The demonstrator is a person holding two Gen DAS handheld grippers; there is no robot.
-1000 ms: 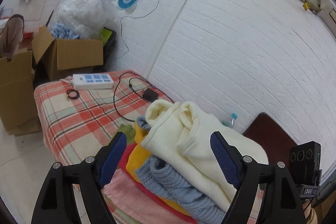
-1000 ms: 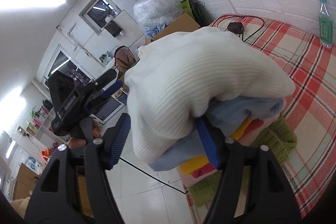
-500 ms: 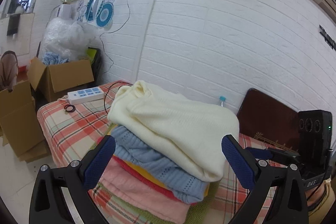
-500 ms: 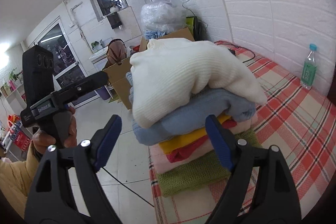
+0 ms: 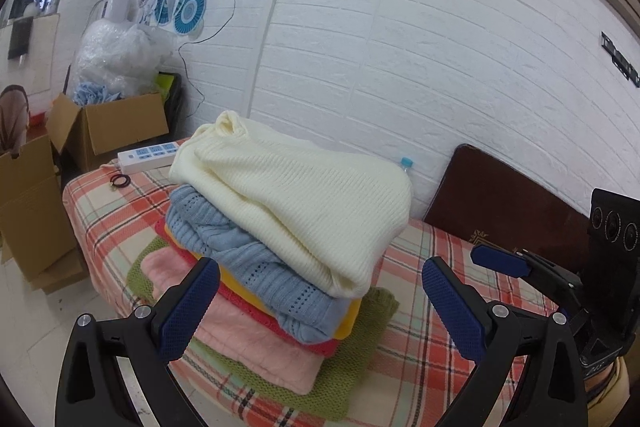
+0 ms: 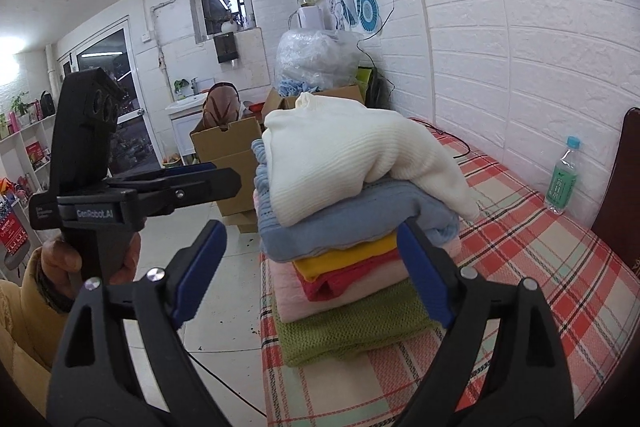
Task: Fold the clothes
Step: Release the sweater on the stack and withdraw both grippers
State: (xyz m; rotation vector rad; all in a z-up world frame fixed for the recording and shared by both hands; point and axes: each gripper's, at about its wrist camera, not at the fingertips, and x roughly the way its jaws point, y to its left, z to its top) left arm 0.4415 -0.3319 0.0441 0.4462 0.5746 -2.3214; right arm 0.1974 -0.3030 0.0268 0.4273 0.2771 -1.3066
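Left gripper [image 5: 320, 307]: we hold it with jaws spread wide and nothing between them, short of the near edge of the pile.
Right gripper [image 6: 316, 271]: we keep its jaws wide too, gripping nothing; it sits at the pile's end, one blue pad [image 6: 424, 275] in front of the lower layers, and we cannot tell whether it touches them.
Hand pose: our left hand [image 6: 92, 259] wraps the handle upright, fingers pointing level toward the stack, off the bed's edge over the floor.
Clothes stack [image 5: 280, 247]: it rests on the plaid bedsheet [image 5: 420, 347] near the bed's front edge, well apart from the wall.
Layers: green knit [image 6: 352, 327] at the bottom, then pink, red, yellow, a blue sweater [image 6: 340, 223], and a cream sweater [image 5: 296, 195] on top.
Handling: we judge these knits soft, light and floppy; the cream one overhangs and looks likely to slide.
Where to hold: we would pinch a folded edge or corner of the cream sweater, or brace both ends of the pile.
Farther off: power strip [image 5: 148, 155], water bottle [image 6: 562, 179], cardboard boxes [image 5: 108, 131].
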